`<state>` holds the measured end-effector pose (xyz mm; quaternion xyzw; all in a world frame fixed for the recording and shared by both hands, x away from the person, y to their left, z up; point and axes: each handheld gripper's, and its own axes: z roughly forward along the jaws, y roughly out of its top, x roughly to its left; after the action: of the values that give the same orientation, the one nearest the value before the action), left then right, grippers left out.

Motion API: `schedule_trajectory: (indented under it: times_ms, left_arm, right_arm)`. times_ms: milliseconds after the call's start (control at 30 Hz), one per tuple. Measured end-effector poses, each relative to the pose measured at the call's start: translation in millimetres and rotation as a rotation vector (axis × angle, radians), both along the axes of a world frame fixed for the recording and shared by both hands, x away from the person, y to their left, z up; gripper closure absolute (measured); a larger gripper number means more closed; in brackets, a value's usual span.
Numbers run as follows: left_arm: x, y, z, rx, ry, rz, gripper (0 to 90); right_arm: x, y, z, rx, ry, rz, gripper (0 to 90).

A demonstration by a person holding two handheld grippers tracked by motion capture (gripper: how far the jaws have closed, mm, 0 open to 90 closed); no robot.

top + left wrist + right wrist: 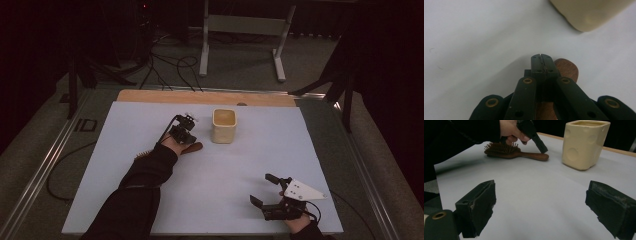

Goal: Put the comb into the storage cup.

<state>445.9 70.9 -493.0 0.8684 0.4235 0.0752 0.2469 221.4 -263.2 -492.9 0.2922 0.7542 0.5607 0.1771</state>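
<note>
A wooden hairbrush (524,155) lies flat on the white table top (215,175), its bristle head (499,148) pointing towards the person's sleeve. My left gripper (541,56) points down just over the end of the brush handle (567,70); its jaws are pressed together with nothing between them. In the right gripper view the left gripper (543,150) hangs close above the handle, and I cannot tell whether it touches. My right gripper (541,205) rests near the front right of the table with its jaws wide apart and empty.
A cream square cup (224,125) stands upright just right of the left gripper (186,131), close to the handle tip (194,148). A wooden strip (205,96) runs along the table's far edge. The right gripper (264,189) sits by the front edge.
</note>
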Motion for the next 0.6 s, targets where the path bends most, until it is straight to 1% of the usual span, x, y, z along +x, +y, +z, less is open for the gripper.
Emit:
schedule_trajectory:
  times_ms: [67,100,200,233,400,467,533,600]
  left_arm:
    - [-4.3,-2.6,-0.7,-0.01,0.01,-0.012,90.0]
    - [-6.7,-3.7,-0.9,-0.007,0.011,-0.017,90.0]
    - [-14.1,-6.6,-0.9,-0.016,0.011,-0.03,90.0]
    - [-17.0,-7.2,-0.6,-0.011,0.011,-0.044,90.0]
    - [-28.7,-9.4,0.3,-0.004,0.016,-0.076,90.0]
    - [-33.1,-9.7,-0.6,-0.01,0.021,-0.089,90.0]
    - [-37.4,-10.1,-2.2,0.0,0.022,-0.103,90.0]
    - [-40.8,-9.6,-3.3,-0.003,0.027,-0.111,90.0]
  right_arm:
    - [-0.3,-0.3,0.4,0.0,0.0,0.0,9.0]
    - [-0.3,-0.6,0.5,-0.001,-0.002,0.002,9.0]
    - [-0.5,-0.7,1.0,0.003,-0.004,-0.002,8.9]
    - [-0.7,-0.9,1.2,0.003,-0.003,-0.002,9.0]
    - [-0.7,-0.9,1.2,0.005,-0.003,-0.002,9.0]
    - [-0.8,-0.9,1.5,0.002,-0.004,-0.003,8.9]
    - [-0.6,-1.0,1.5,0.005,-0.005,-0.003,8.9]
    - [-0.5,-1.0,1.4,0.008,0.0,-0.006,9.0]
